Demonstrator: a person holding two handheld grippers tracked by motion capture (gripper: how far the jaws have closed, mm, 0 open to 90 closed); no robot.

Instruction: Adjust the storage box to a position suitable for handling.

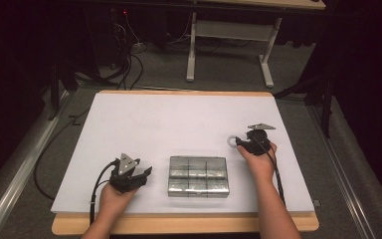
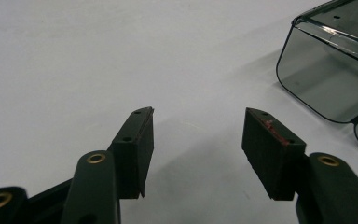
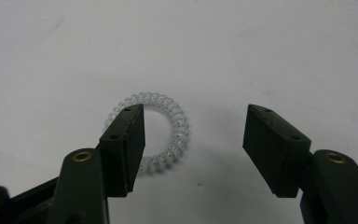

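A clear spiral hair tie [image 3: 168, 126] lies flat on the white table. My right gripper [image 3: 193, 140] hangs open over it; its left jaw covers the ring's left side and the right jaw stands clear of it. From above, the hair tie [image 1: 232, 141] sits just left of the right gripper [image 1: 242, 144]. A clear plastic compartment box [image 1: 198, 176] rests shut near the table's front centre. My left gripper [image 1: 142, 175] is open to the left of the box with nothing between its jaws. In the left gripper view the box's corner [image 2: 326, 79] lies off to the right of the left gripper [image 2: 198, 137].
The white table top [image 1: 179, 119] lies on a wooden board [image 1: 189, 226]. Beyond the far edge are dark floor, cables [image 1: 129, 64] and the white legs of another table [image 1: 229, 45]. Metal rails [image 1: 20, 164] run along both sides.
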